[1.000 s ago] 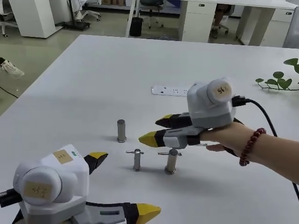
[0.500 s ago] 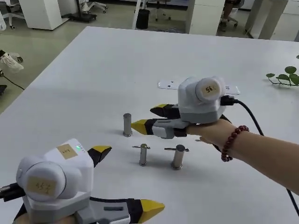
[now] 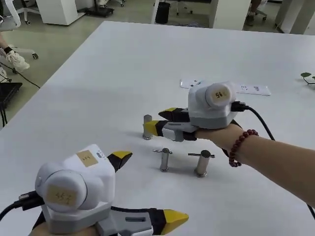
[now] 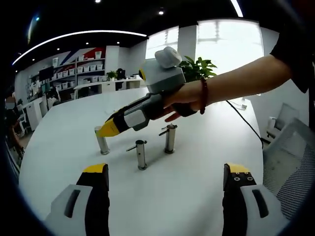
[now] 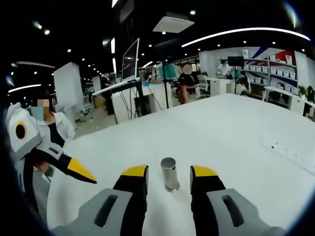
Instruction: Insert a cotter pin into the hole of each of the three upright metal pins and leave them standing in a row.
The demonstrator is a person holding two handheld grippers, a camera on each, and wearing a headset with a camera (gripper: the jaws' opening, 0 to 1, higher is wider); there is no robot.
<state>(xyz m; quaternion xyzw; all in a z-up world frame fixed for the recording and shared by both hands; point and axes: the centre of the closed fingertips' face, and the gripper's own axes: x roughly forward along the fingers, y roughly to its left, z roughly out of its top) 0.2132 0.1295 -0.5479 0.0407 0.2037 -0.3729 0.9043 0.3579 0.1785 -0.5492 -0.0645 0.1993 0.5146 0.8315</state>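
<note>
1. I count three upright metal pins [image 3: 165, 160]. Two cotter pins [image 3: 158, 151] cross the two nearer ones, and the bare pin [image 3: 147, 127] stands far left.
2. Since a second ago, my right gripper [image 3: 156, 122] has moved left from the pinned pair. Its jaws are apart, with the bare pin in the gap just ahead. My left gripper [image 3: 151, 188] hovers near, jaws wide apart and empty.
3. The bench [image 3: 98, 73] is white, with a power strip [image 3: 256, 89] far right and office desks [image 3: 229, 12] beyond.
</note>
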